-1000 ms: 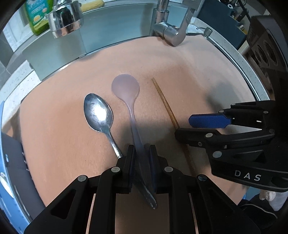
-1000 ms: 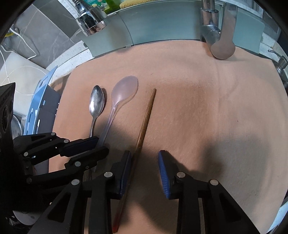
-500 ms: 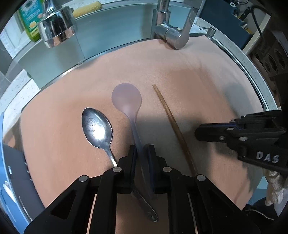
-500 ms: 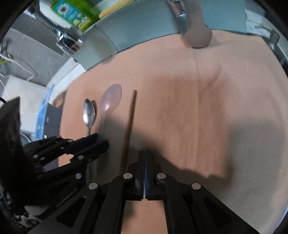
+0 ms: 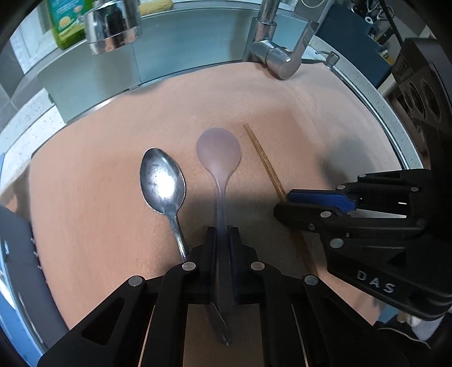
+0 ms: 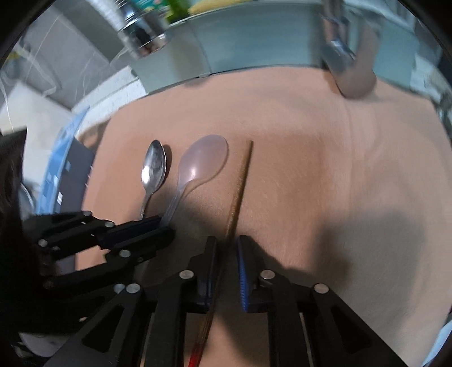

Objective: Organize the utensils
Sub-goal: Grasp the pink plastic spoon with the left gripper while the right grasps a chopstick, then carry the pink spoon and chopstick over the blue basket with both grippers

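A translucent plastic spoon [image 5: 219,158] lies on the peach cloth [image 5: 99,197], bowl pointing away; my left gripper [image 5: 221,234] is shut on its handle. A metal spoon [image 5: 162,180] lies just left of it, untouched. A brown chopstick [image 5: 265,163] lies to the right. My right gripper [image 6: 227,245] is open, its jaws straddling the chopstick [image 6: 238,186], which runs between them close to the left finger. In the right wrist view the plastic spoon [image 6: 203,163] and metal spoon [image 6: 154,166] lie left of the chopstick.
A chrome faucet [image 5: 278,56] and a sprayer head [image 5: 113,25] hang over the far edge of the cloth. A green bottle [image 5: 66,22] stands on the back ledge. A blue-and-grey object [image 6: 65,169] lies off the cloth's left edge.
My right gripper was shut and empty beside the chopstick half a second ago; it has opened and now straddles the chopstick. My left gripper stays shut on the plastic spoon.
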### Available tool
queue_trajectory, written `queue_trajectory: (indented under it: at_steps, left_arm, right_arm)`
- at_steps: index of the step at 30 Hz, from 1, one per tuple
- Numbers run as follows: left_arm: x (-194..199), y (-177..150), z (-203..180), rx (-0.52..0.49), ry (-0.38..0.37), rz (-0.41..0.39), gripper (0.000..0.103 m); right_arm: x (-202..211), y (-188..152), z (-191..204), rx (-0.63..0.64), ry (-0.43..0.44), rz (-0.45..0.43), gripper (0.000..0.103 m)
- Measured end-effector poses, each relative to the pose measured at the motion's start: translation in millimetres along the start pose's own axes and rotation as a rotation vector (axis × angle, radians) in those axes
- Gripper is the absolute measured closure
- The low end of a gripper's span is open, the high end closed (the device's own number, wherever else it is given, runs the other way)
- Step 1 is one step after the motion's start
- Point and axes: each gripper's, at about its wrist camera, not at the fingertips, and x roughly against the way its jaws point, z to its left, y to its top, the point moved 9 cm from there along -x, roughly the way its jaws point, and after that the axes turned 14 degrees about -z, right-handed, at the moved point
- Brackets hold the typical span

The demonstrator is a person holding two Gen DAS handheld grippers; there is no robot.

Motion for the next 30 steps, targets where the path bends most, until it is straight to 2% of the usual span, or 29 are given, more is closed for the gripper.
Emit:
queue_trajectory:
  at_steps: [4,7,12,21,30]
  left_arm:
    - [2,-2,1,0.041,-0.011,-0.011,0.096]
    - [8,-5,2,0.117,-0.050,-0.022,0.096]
    - [15,-6,-3,0.189,-0.094,-0.043,0.096]
    - [37,4,-10,0.223,-0.117,-0.107,0.096]
    - [83,9,23,0.279,-0.084,-0.204,0.096]
  right_arm:
    - [2,0,-10,-0.079,0.044,0.006,0.096]
    - [8,-3,-20,-0.195,0.110,0.013,0.097]
    - [19,-7,-36,-0.320,0.165,0.003,0.097]
    - [42,5,-34,-0.336,0.193,-0.064,0.097]
    - [61,38,16,-0.286,0.273,-0.127,0.097]
